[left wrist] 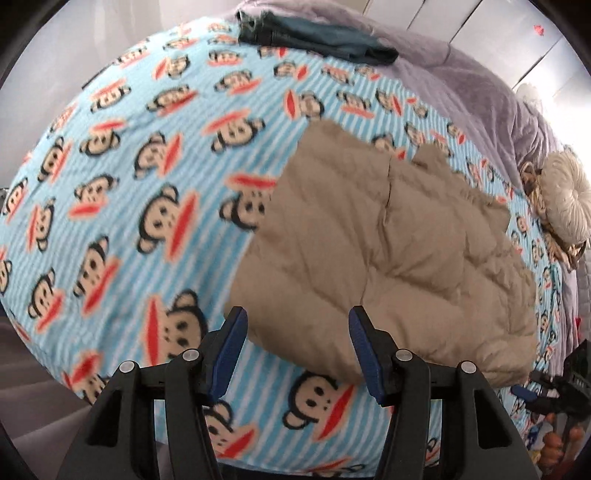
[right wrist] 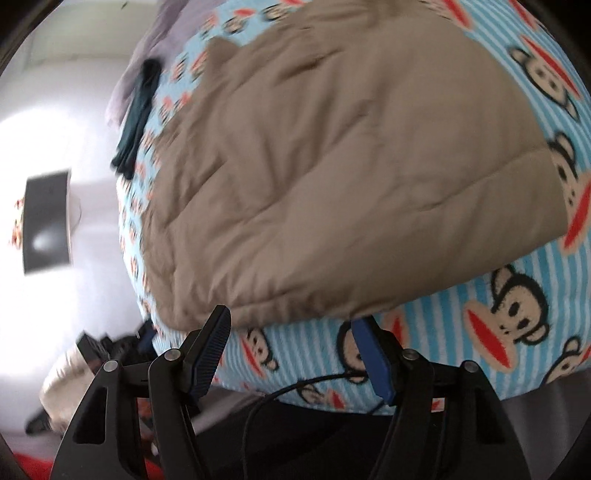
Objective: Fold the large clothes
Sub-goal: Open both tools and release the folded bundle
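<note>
A tan quilted garment (left wrist: 399,251) lies folded into a thick block on a blue striped monkey-print blanket (left wrist: 147,166). It also fills the right wrist view (right wrist: 332,177). My left gripper (left wrist: 299,317) is open and empty, just off the garment's near corner. My right gripper (right wrist: 291,321) is open and empty, at the garment's near edge without gripping it. The right gripper also shows small at the lower right of the left wrist view (left wrist: 546,387).
A dark teal folded garment (left wrist: 314,33) lies at the blanket's far edge, also seen in the right wrist view (right wrist: 136,118). A lilac cover (left wrist: 461,74) lies behind it. A cream round cushion (left wrist: 565,192) sits right. A black cable (right wrist: 295,391) hangs below the bed edge.
</note>
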Available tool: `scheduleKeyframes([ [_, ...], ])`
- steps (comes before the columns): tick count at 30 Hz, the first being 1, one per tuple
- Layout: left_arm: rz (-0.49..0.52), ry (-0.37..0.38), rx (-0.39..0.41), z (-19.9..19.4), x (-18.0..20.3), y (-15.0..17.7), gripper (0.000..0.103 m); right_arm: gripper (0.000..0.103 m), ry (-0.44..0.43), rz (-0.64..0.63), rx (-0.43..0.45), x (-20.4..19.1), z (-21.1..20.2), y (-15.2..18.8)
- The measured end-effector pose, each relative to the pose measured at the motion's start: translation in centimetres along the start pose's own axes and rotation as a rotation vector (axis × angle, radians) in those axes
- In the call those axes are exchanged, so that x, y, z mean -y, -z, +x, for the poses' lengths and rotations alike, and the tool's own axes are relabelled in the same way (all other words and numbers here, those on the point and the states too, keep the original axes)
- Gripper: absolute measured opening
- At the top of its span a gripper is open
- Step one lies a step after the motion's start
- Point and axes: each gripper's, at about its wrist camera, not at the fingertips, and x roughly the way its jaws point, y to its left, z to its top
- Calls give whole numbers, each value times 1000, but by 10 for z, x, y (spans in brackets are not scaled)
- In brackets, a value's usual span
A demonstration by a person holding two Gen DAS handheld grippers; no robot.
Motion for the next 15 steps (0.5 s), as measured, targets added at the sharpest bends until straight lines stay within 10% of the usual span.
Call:
scheduleKeyframes([
  [11,110,-22,-20,33,28,-34,59,72,123,-163,21,-76,17,0],
  [13,131,-27,-14,38,34,-39,98,82,163,-181,44,-80,23,-7],
  [15,145,-32,9,38,37,-41,103,84,195,-197,53,-96,33,-13],
])
